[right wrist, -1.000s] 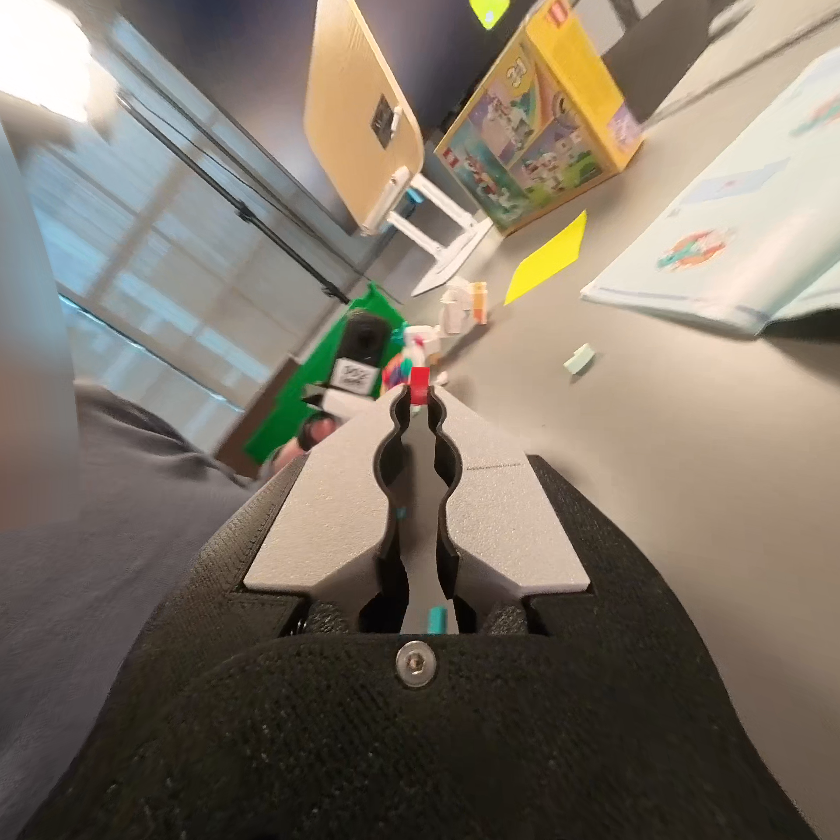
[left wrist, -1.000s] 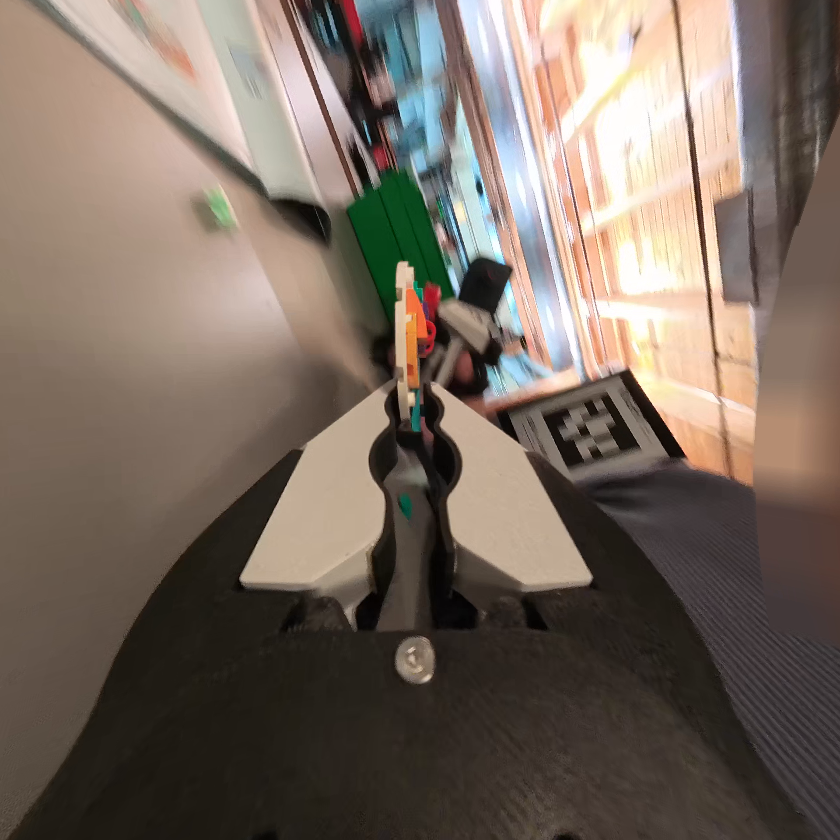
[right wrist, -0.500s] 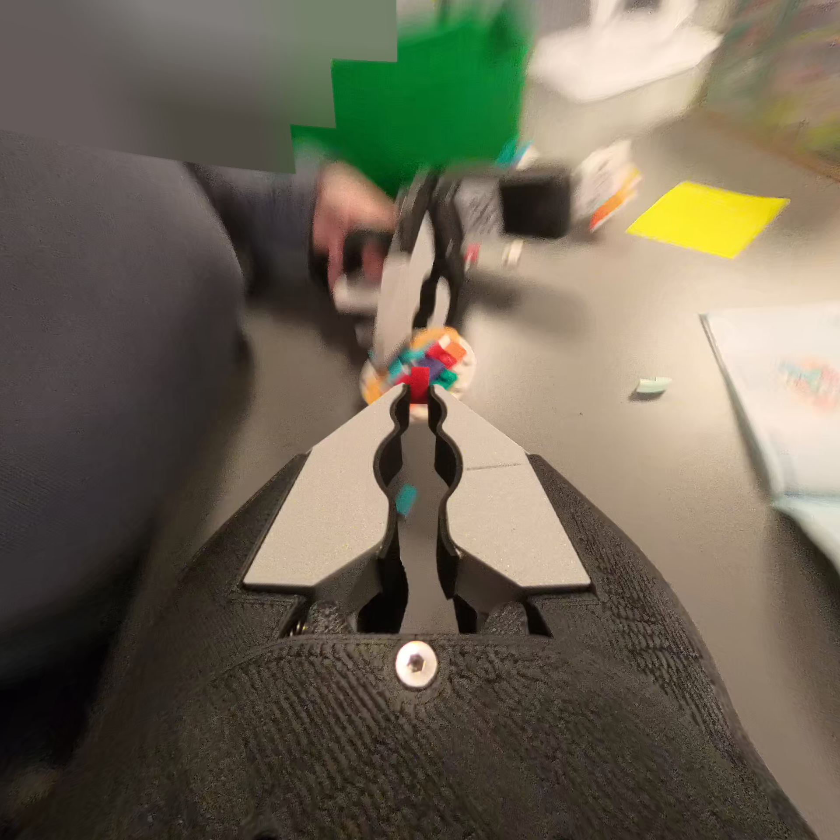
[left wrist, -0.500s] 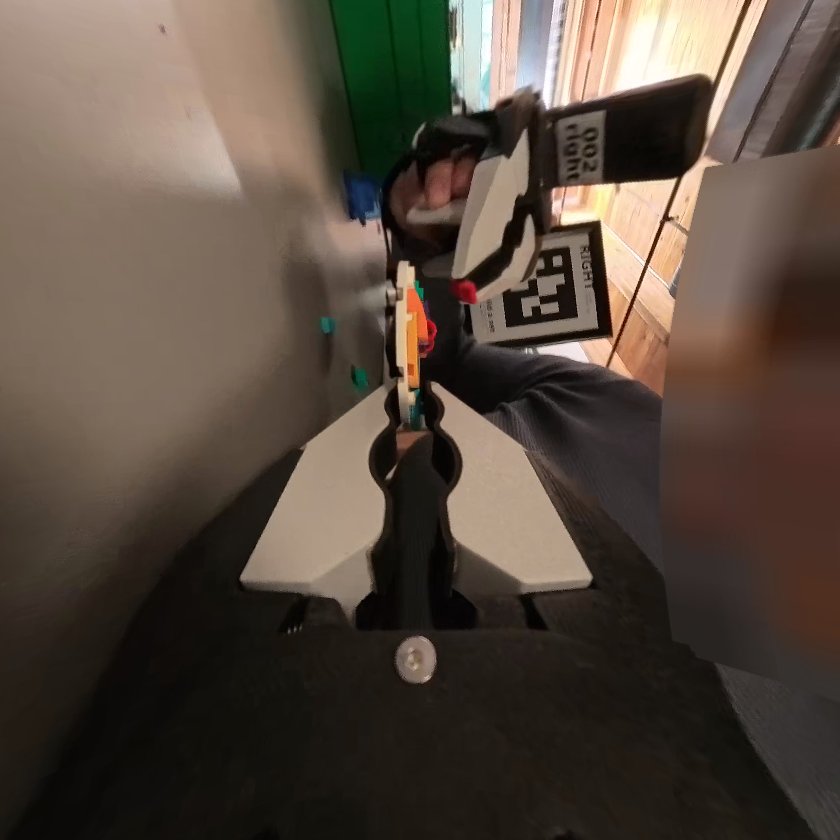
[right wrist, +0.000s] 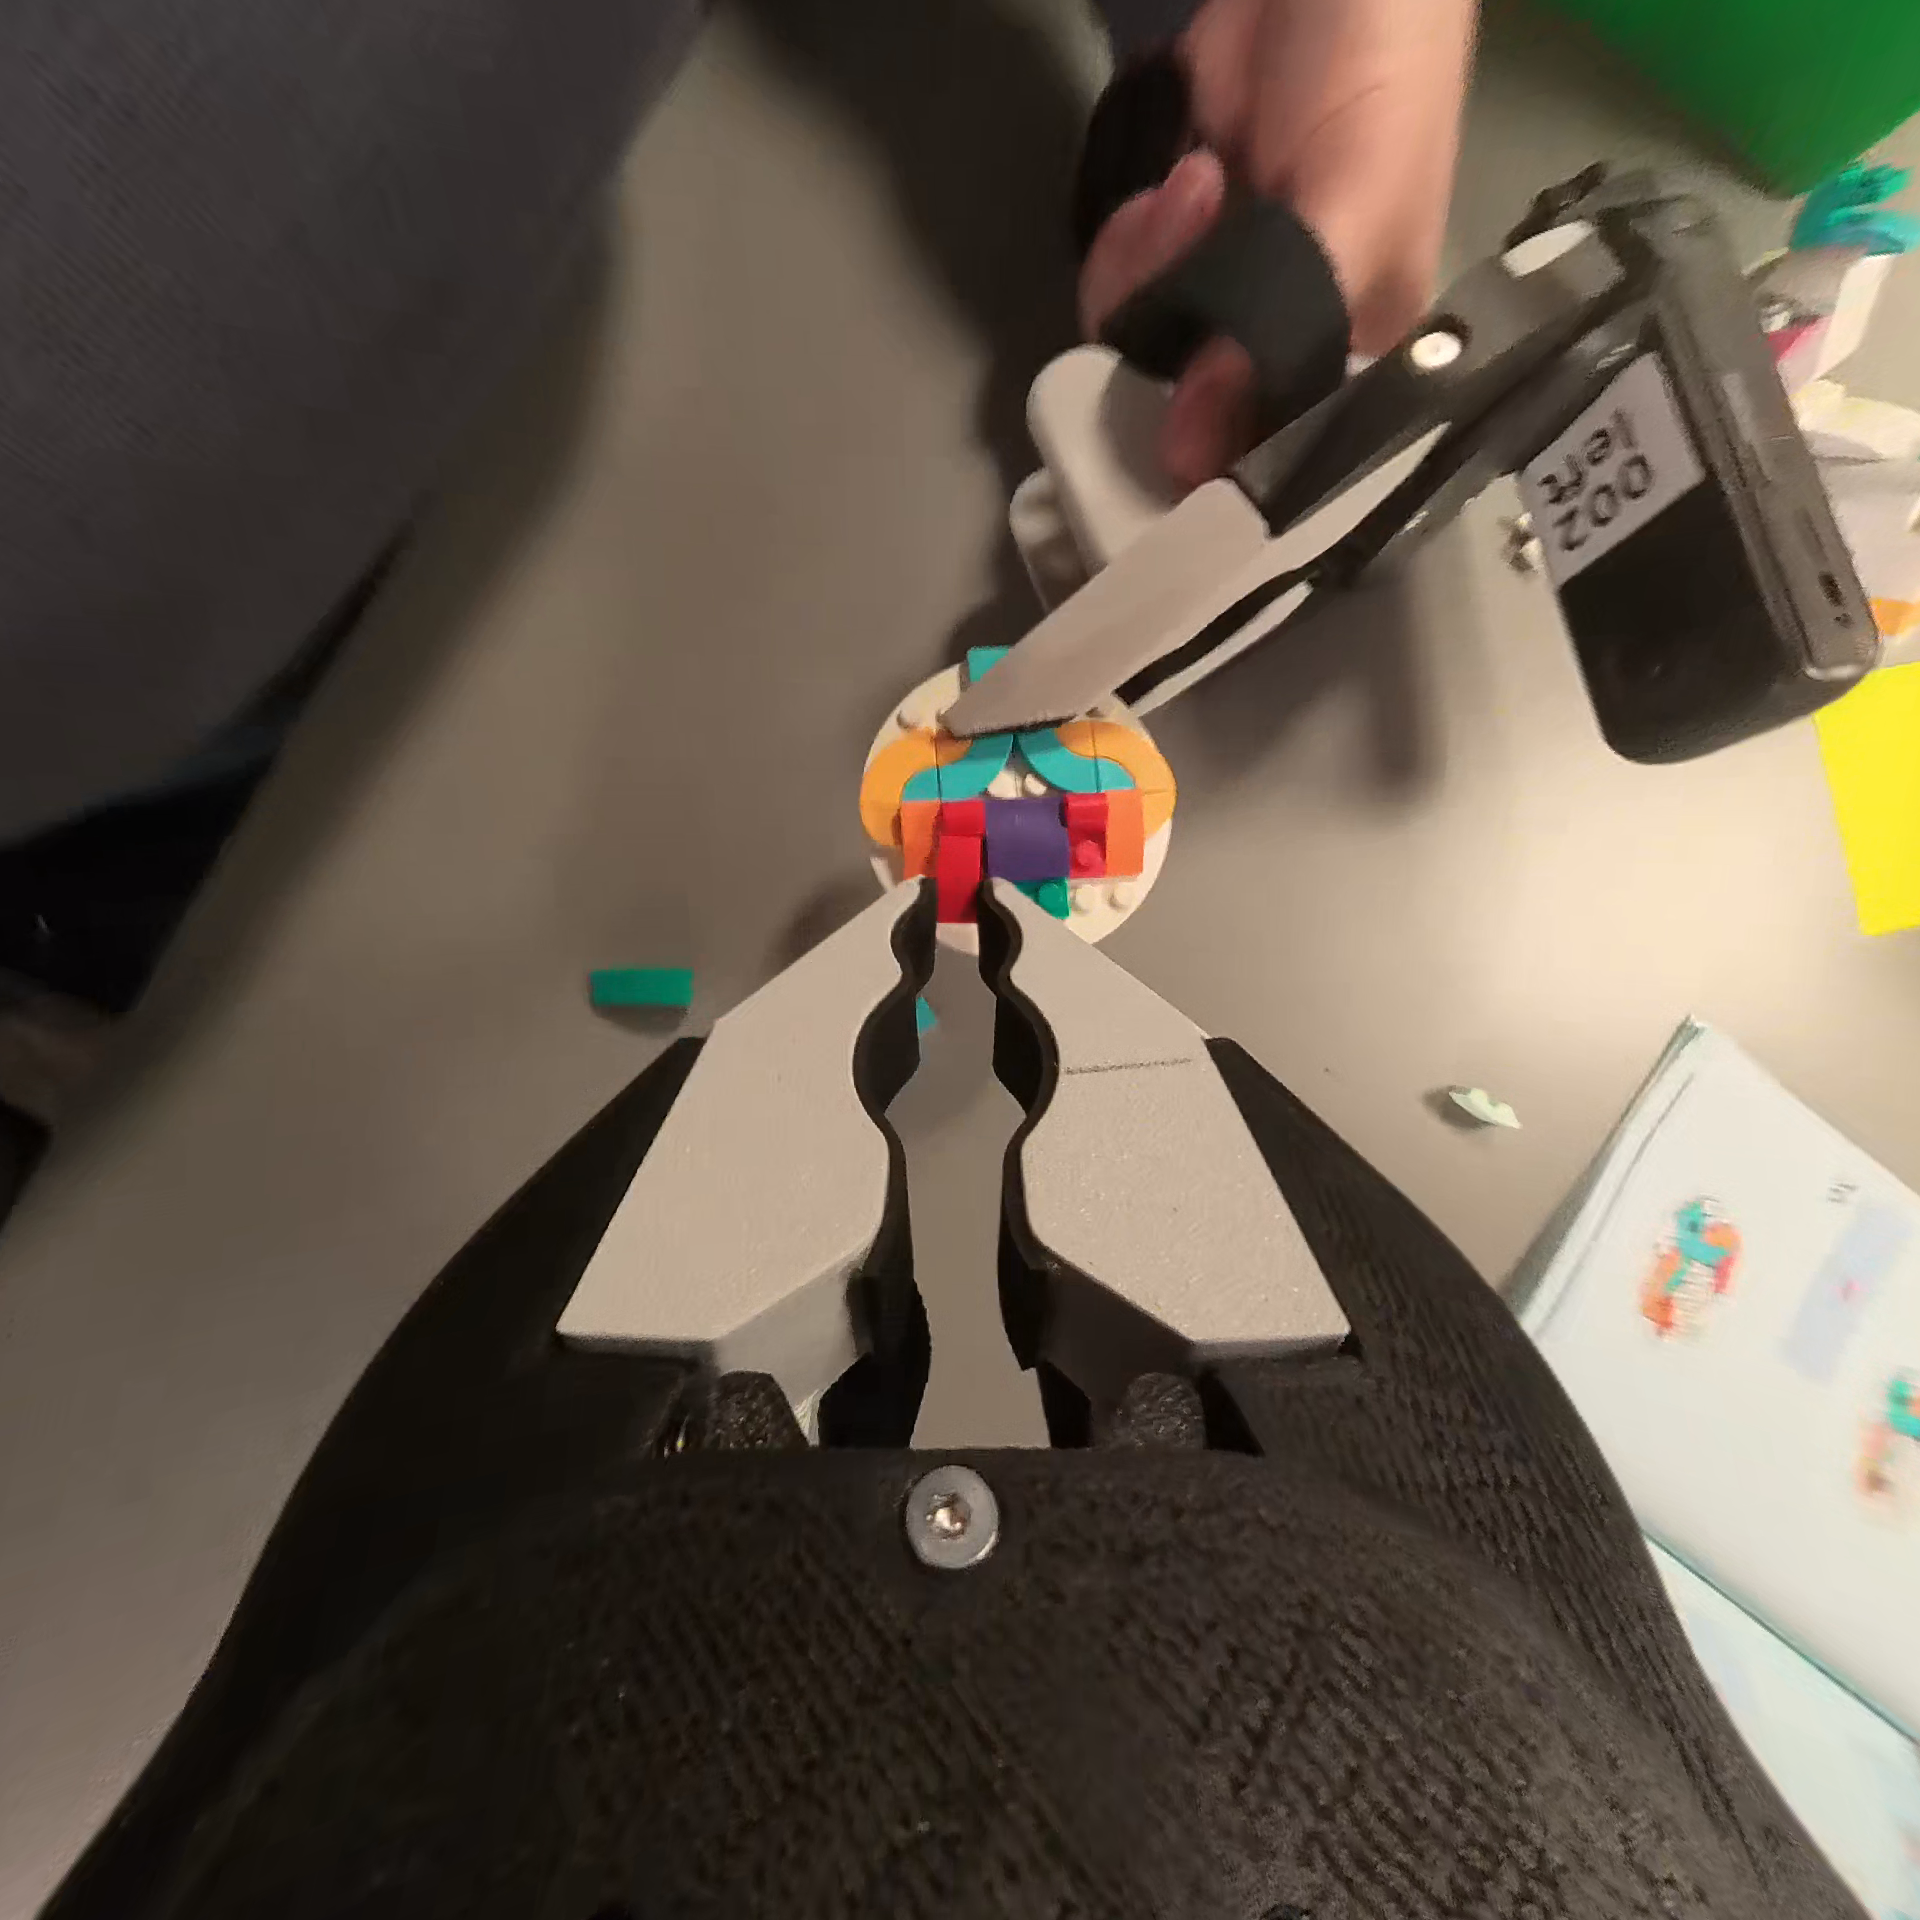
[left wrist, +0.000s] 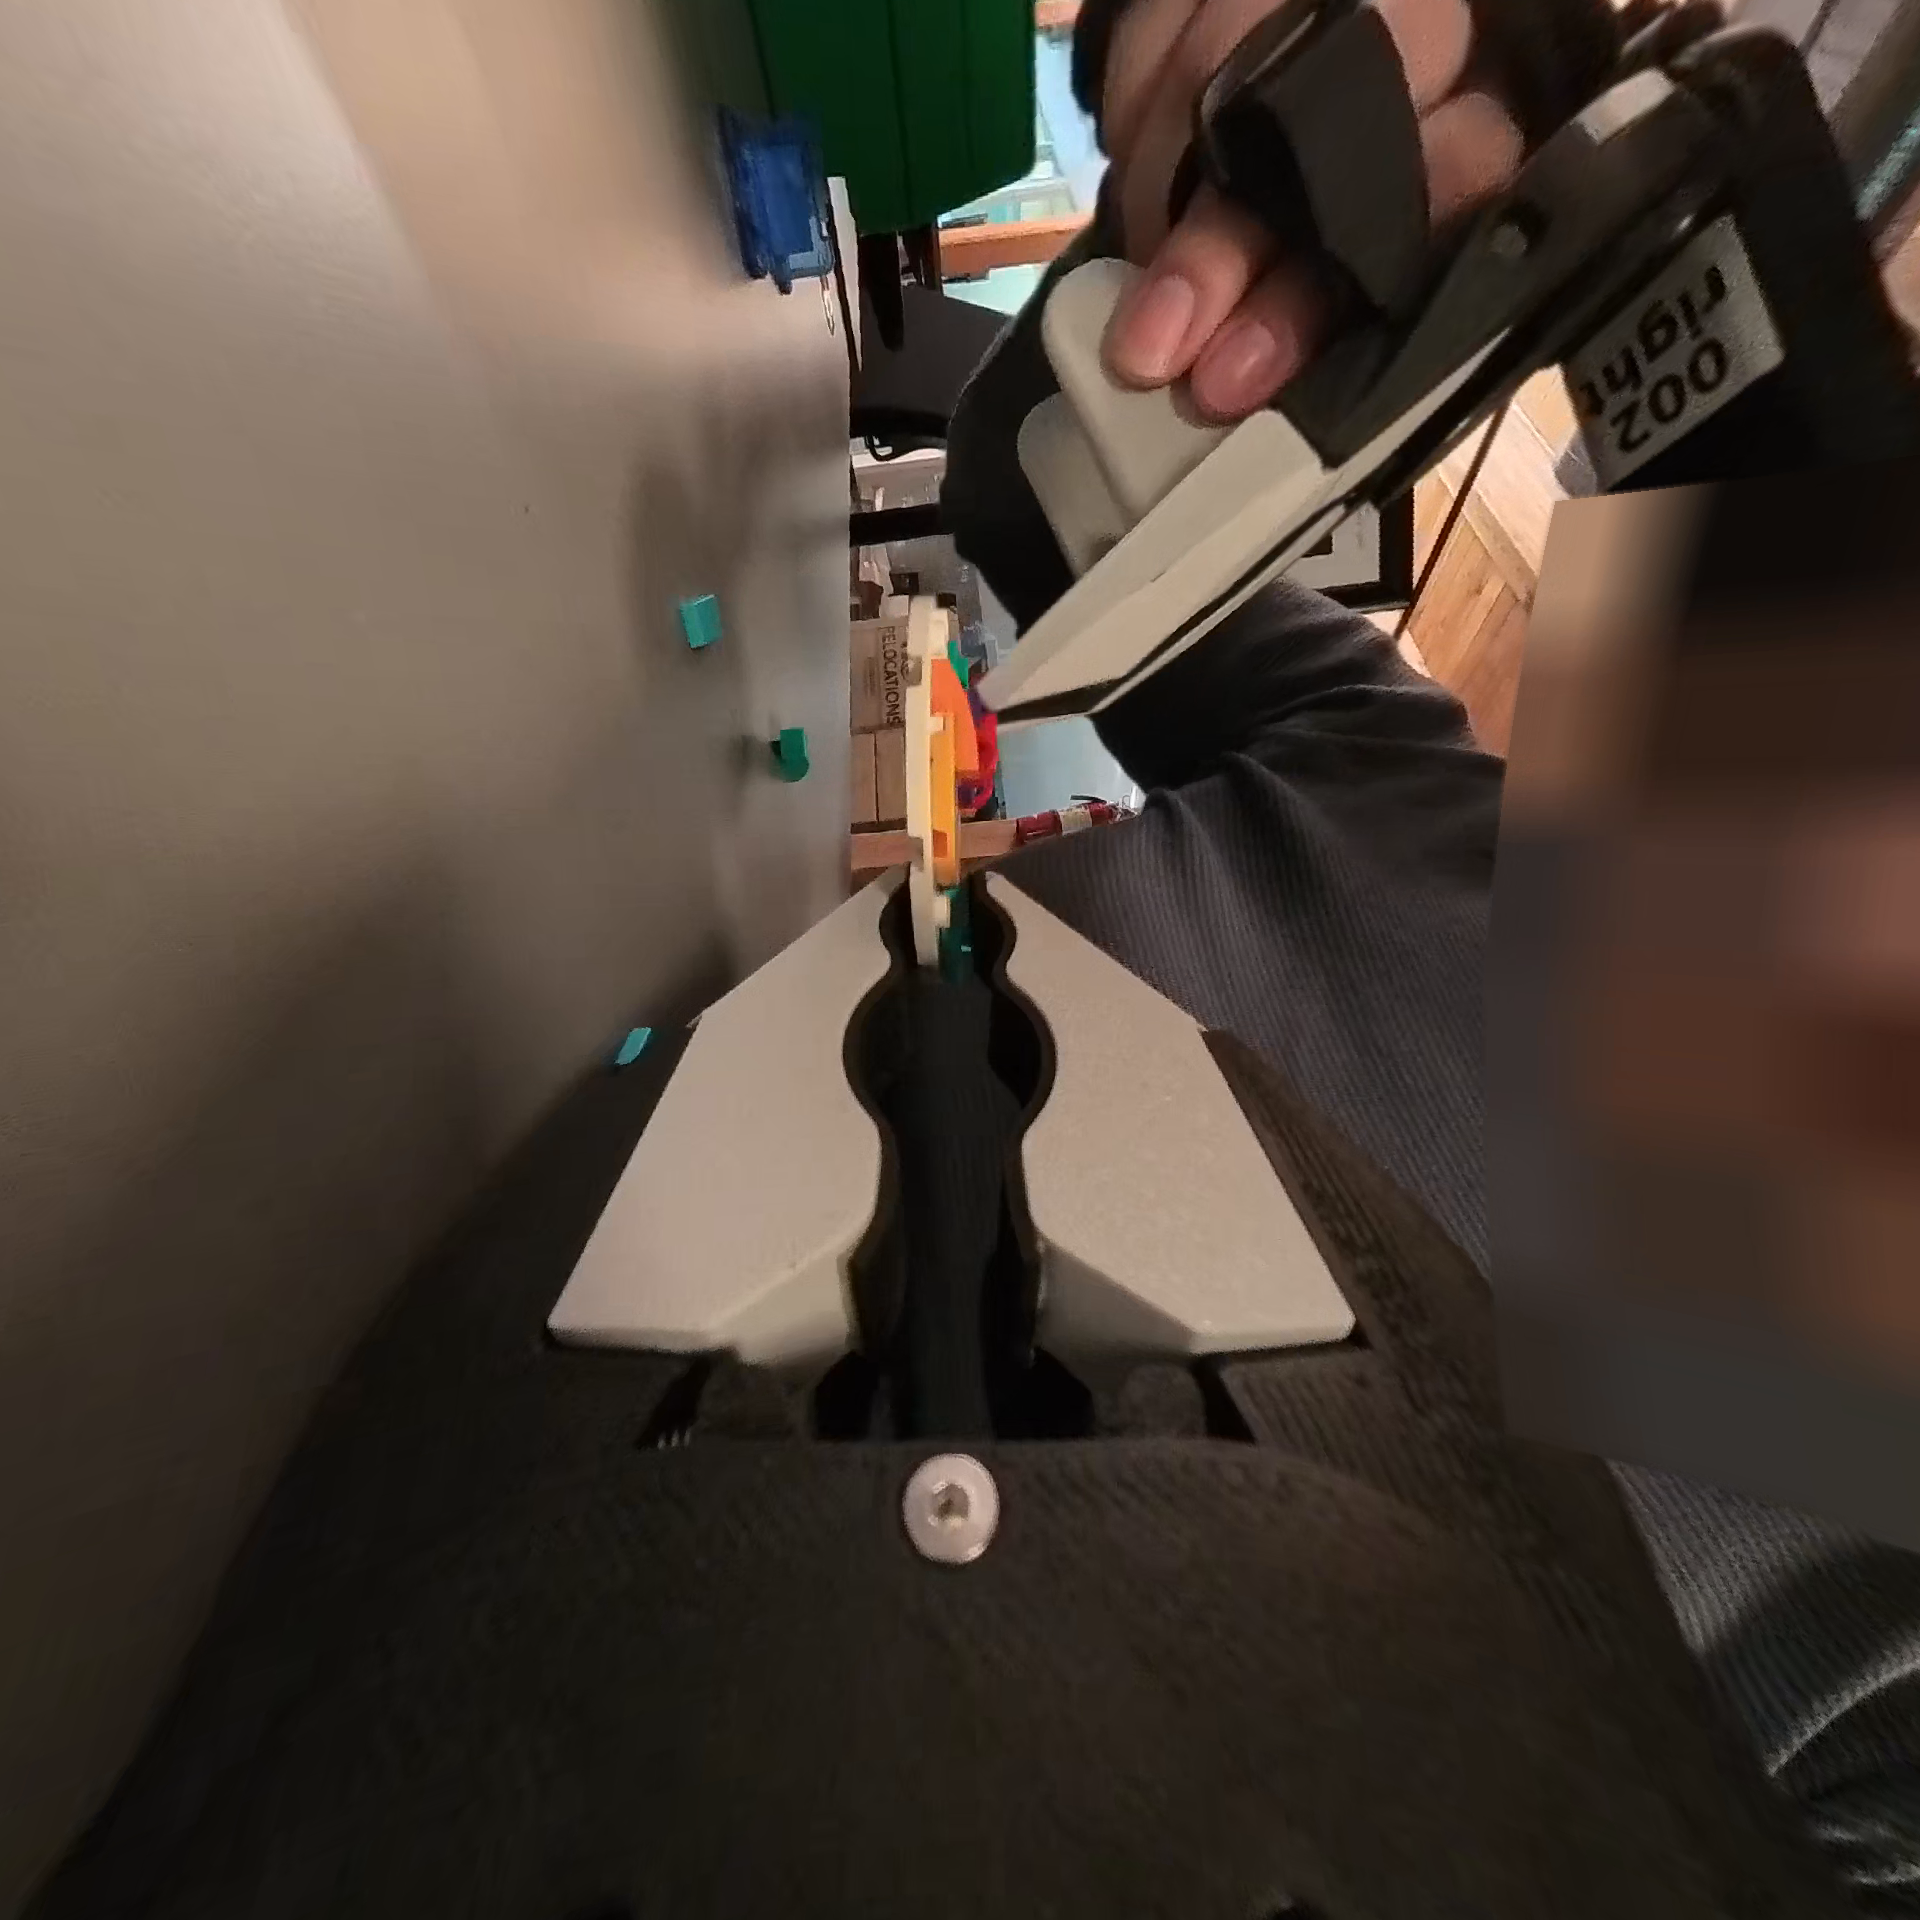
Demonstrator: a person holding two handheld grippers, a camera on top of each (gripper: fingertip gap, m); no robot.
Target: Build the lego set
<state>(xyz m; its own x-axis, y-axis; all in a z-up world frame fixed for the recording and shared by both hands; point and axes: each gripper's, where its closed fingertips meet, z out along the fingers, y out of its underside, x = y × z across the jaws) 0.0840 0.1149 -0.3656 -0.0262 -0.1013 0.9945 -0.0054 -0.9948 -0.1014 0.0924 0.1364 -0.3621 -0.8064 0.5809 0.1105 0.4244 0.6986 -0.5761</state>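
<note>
Two tongs share the work — left tongs [left wrist: 940, 914] pinch the round lego disc [right wrist: 1016, 821] by its rim at 12 o'clock above the table [right wrist: 520, 831], right tongs [right wrist: 958, 902] clamp a red brick [right wrist: 958, 868] at its 6 o'clock edge — light, stiff, slick pieces, best gripped edgewise.

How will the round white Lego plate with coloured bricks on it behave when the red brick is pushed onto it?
The round white Lego plate looks rigid, so it should not bend. The left gripper pinches only its edge, so it may pivot under the push. The red brick, held in the right gripper, is small and smooth, so it could slip.
</note>
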